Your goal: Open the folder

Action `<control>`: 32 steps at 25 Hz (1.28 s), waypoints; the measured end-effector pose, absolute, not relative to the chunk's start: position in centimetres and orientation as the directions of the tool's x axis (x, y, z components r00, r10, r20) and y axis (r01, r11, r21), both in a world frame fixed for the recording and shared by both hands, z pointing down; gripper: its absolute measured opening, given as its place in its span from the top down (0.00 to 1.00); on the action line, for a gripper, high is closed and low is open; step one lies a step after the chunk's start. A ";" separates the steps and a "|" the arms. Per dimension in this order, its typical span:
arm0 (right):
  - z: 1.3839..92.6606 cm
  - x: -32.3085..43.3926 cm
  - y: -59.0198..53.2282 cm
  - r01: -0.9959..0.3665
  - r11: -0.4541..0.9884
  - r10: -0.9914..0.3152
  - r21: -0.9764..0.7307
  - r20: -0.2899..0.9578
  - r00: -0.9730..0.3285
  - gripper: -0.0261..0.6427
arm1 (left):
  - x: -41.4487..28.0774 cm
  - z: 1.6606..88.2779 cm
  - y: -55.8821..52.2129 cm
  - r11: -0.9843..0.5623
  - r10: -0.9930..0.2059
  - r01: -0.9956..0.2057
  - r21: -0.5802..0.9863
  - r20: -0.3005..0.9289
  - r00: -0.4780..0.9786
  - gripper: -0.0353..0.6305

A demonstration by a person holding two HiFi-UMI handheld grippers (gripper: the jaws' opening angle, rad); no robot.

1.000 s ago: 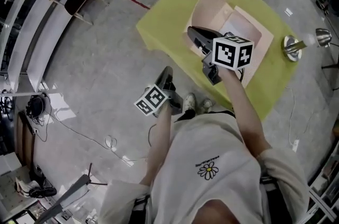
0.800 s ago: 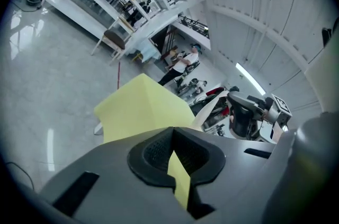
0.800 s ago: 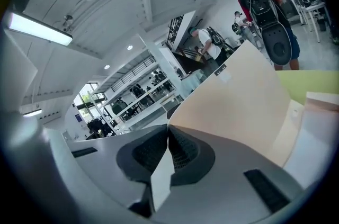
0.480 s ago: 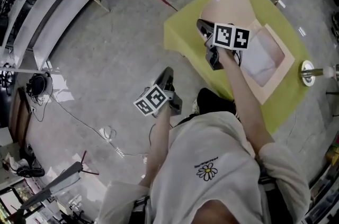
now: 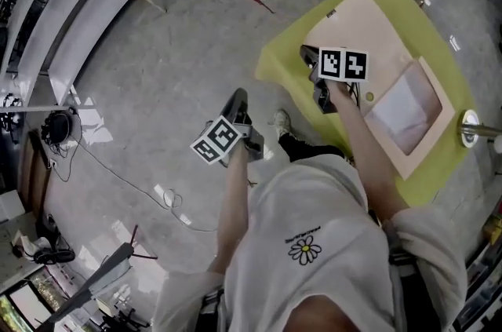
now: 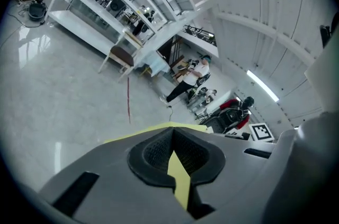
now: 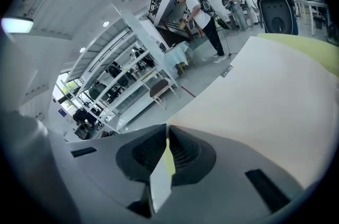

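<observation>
The right gripper's (image 7: 167, 135) jaws are pinched together on the edge of the folder's (image 5: 369, 20) pale cover. The folder lies spread open on the yellow-green table (image 5: 276, 65) at the right of the scene, with a white sheet (image 5: 404, 107) showing in its nearer half. The left gripper (image 6: 172, 138) has its jaws closed on nothing and hangs over the grey floor (image 5: 157, 87), left of the table and well apart from the folder.
</observation>
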State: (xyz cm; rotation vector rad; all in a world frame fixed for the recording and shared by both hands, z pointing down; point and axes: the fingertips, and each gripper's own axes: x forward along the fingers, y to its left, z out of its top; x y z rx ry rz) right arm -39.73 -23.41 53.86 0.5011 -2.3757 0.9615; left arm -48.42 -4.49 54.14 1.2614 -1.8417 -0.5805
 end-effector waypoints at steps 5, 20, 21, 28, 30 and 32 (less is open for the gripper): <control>56.6 -41.0 -23.3 -0.554 0.687 -0.134 -0.470 0.668 -0.732 0.94 | -54.6 52.5 -8.9 0.367 -0.919 -0.618 0.695 0.371 -0.129 0.93; 60.9 -42.6 -23.3 -0.647 0.555 0.016 -0.522 0.785 -0.619 0.95 | -58.5 54.2 -16.2 0.209 -0.906 -0.673 0.709 0.400 0.140 0.93; 60.9 -42.6 -23.5 -0.650 0.508 0.021 -0.566 0.762 -0.647 0.95 | -58.8 54.3 -16.6 0.200 -0.904 -0.670 0.715 0.398 0.155 0.93; 60.7 -42.3 -23.9 -0.750 0.472 -0.099 -0.464 0.817 -0.568 0.95 | -60.7 52.2 -18.0 0.081 -0.896 -0.720 0.689 0.367 0.251 0.93; 60.7 -42.4 -23.8 -0.773 0.507 -0.147 -0.381 0.846 -0.513 0.95 | -61.3 51.2 -18.5 0.050 -0.904 -0.736 0.675 0.344 0.254 0.93; 60.7 -42.4 -23.4 -0.785 0.518 -0.181 -0.340 0.853 -0.489 0.95 | -61.3 50.4 -18.9 0.023 -0.907 -0.747 0.665 0.328 0.263 0.93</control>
